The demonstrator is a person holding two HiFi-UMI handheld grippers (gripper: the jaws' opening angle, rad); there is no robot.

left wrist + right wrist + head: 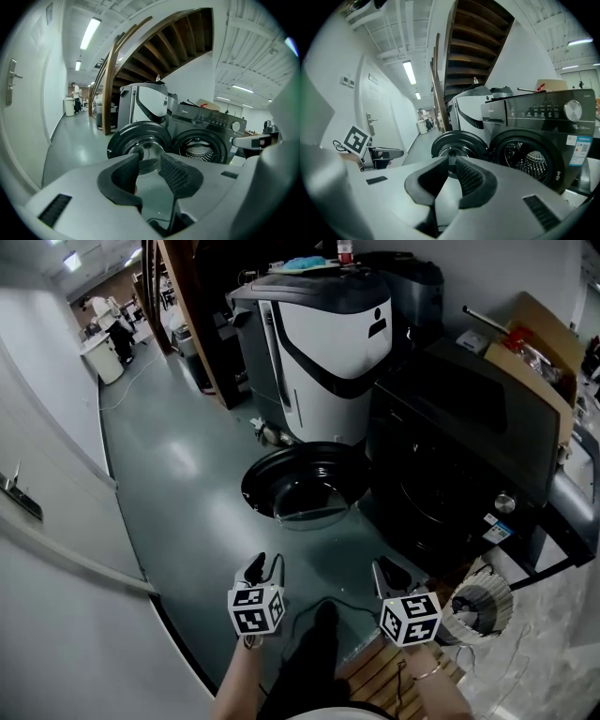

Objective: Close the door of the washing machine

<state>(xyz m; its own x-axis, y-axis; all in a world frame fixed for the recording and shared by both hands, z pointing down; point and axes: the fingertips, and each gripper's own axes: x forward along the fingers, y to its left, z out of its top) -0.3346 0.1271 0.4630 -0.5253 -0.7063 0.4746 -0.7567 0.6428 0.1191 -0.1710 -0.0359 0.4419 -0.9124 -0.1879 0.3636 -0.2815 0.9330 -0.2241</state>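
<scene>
The dark washing machine point(459, 451) stands at the right, its round door point(305, 486) swung wide open over the floor to the left of it. Both grippers hang low in the head view, short of the door and apart from it. My left gripper point(265, 568) is open with nothing between its pads, and it faces the door point(137, 137) with the drum opening point(199, 150) to the right. My right gripper point(389, 573) stands a little open and empty. Past its tips point(452, 164) lie the door point(459, 143) and the drum point(530, 159).
A white and black appliance point(328, 343) stands behind the open door. A cardboard box point(530, 348) sits on top of the washer. A white wall with a door handle point(19, 491) runs along the left. Wooden slats point(384, 671) and a coiled hose point(478, 601) lie near my feet.
</scene>
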